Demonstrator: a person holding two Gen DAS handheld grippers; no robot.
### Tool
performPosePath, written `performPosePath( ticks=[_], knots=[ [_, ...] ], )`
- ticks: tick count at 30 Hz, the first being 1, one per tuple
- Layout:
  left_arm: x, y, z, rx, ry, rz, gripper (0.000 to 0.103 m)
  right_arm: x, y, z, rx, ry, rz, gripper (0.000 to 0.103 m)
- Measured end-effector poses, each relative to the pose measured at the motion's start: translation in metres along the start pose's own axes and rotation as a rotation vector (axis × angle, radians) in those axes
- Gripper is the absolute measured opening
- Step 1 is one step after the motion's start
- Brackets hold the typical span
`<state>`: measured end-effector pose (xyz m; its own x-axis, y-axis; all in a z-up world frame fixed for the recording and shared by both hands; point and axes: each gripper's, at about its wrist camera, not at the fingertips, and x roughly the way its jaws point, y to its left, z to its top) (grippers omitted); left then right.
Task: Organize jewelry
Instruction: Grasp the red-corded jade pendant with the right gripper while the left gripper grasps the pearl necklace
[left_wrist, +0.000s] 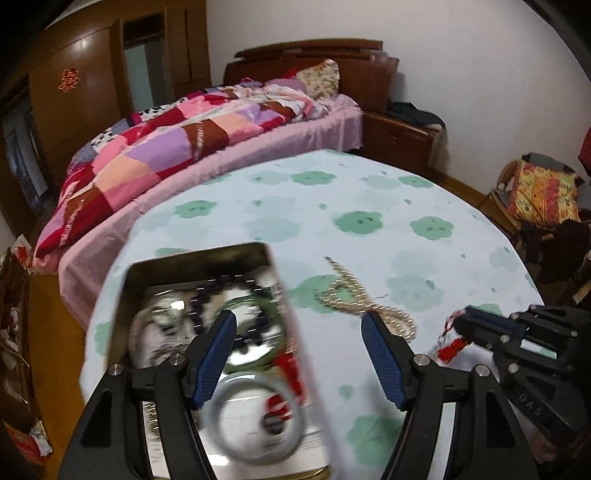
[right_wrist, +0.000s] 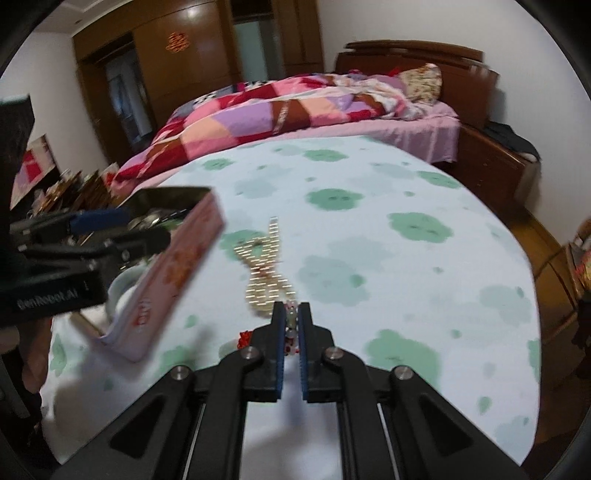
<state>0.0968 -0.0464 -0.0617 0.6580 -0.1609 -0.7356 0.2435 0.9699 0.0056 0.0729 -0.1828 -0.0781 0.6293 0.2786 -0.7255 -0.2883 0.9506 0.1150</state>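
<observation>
A metal tin box (left_wrist: 159, 273) stands on the table's left side and holds several pieces: a white bangle (left_wrist: 255, 417), a green bangle (left_wrist: 255, 332) and dark beads (left_wrist: 207, 295). My left gripper (left_wrist: 299, 325) is open and empty, hovering over the tin's right wall. A gold bead necklace (left_wrist: 354, 295) lies on the cloth to the right of the tin; it also shows in the right wrist view (right_wrist: 264, 266). My right gripper (right_wrist: 291, 314) is shut on a small red-tasselled beaded piece (right_wrist: 291, 325), low over the cloth just in front of the necklace. The tin's pink side (right_wrist: 173, 273) shows at left.
The round table (left_wrist: 369, 206) has a white cloth with green flower prints. A bed with a patchwork quilt (left_wrist: 177, 144) lies behind it. A wooden wardrobe (left_wrist: 81, 74) stands at back left. A chair with clothes (left_wrist: 543, 199) is at right.
</observation>
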Motion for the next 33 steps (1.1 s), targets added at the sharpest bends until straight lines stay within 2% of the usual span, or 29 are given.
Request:
performPosePath(
  ticks=[5, 8, 19, 24, 25, 26, 29, 33],
  knots=[
    [0.021, -0.030, 0.007, 0.040, 0.042, -0.022, 0.070, -0.005, -0.028, 0.004, 0.055, -0.034, -0.063, 0.008],
    [0.035, -0.045, 0.010, 0.064, 0.072, -0.036, 0.070, -0.007, -0.038, 0.005, 0.075, -0.048, -0.070, 0.008],
    [0.074, -0.068, 0.006, 0.095, 0.185, -0.005, 0.070, -0.010, -0.048, 0.004, 0.091, -0.083, -0.049, 0.008],
    [0.083, -0.062, 0.009, 0.023, 0.179, -0.046, 0.070, -0.010, -0.049, 0.002, 0.092, -0.087, -0.044, 0.008],
    [0.083, -0.063, 0.009, 0.029, 0.174, -0.049, 0.065, -0.010, -0.049, 0.002, 0.093, -0.088, -0.043, 0.008],
    [0.081, -0.063, 0.009, 0.033, 0.165, -0.052, 0.048, -0.011, -0.050, 0.002, 0.097, -0.089, -0.043, 0.008],
    [0.075, -0.064, 0.007, 0.059, 0.169, -0.085, 0.014, -0.012, -0.051, 0.002, 0.103, -0.095, -0.044, 0.008],
    [0.061, -0.063, 0.004, 0.070, 0.141, -0.106, 0.011, -0.016, -0.047, 0.003, 0.095, -0.103, -0.042, 0.008]
  ],
)
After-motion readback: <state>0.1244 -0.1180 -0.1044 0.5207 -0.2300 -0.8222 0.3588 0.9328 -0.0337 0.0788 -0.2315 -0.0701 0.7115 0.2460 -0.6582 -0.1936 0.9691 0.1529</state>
